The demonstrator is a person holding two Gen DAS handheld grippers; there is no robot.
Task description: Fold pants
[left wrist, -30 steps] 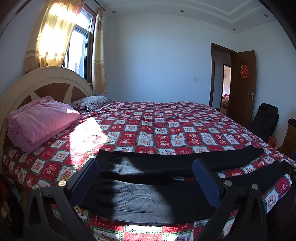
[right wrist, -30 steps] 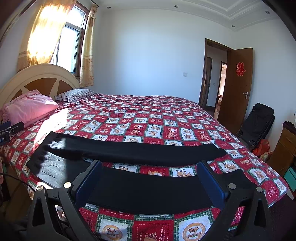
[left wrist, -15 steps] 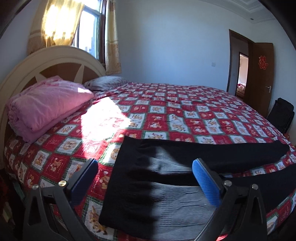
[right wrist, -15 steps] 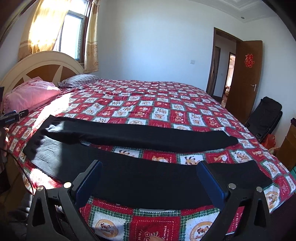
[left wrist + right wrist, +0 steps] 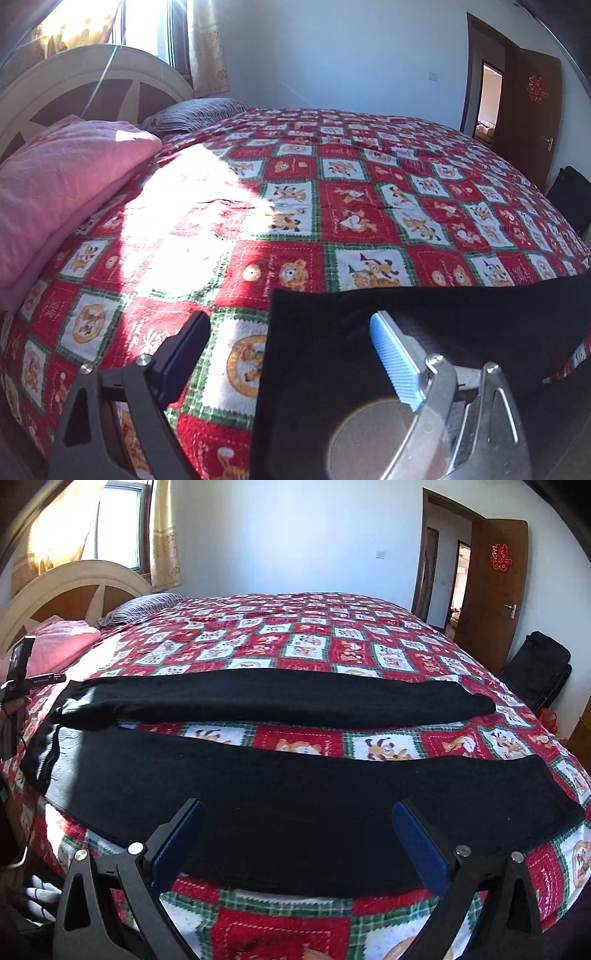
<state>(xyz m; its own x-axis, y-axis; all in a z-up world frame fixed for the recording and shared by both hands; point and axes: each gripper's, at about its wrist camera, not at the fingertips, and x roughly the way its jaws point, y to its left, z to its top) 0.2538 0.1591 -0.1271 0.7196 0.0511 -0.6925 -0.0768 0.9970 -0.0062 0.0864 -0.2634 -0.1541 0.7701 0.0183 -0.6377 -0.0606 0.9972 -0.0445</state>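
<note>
Lying flat across the near part of the bed (image 5: 295,635), the pants (image 5: 295,805) run their long axis from left to right in the right wrist view: the waist end sits at the left, towards the headboard, and the two legs stretch away to the right, towards the door side. The legs are parted, with a strip of the patterned bedspread showing between them; the far leg ends in a rounded cuff, the near leg in a squarer one close to the bed's edge.

The left claw (image 5: 288,354) is at the waist end. Its jaws are closing, and the left edge of the pants (image 5: 332,369) falls between them: the left finger hangs over bare bedspread (image 5: 332,206), the right finger over the black cloth. The pads do not yet press on anything, so the cloth is not pinched. This hand is the nearer one to a corner of the garment, and the waist corner lies just ahead of and below its fingertips.

The right claw (image 5: 295,834) is spread wide and holds nothing. It hovers over the middle of the near leg, with the cuff well off to its right.

The pants are black, a soft knit by the look, smooth and nearly free of wrinkles. Sun falls on the waistband, where a ribbed band shows.
</note>
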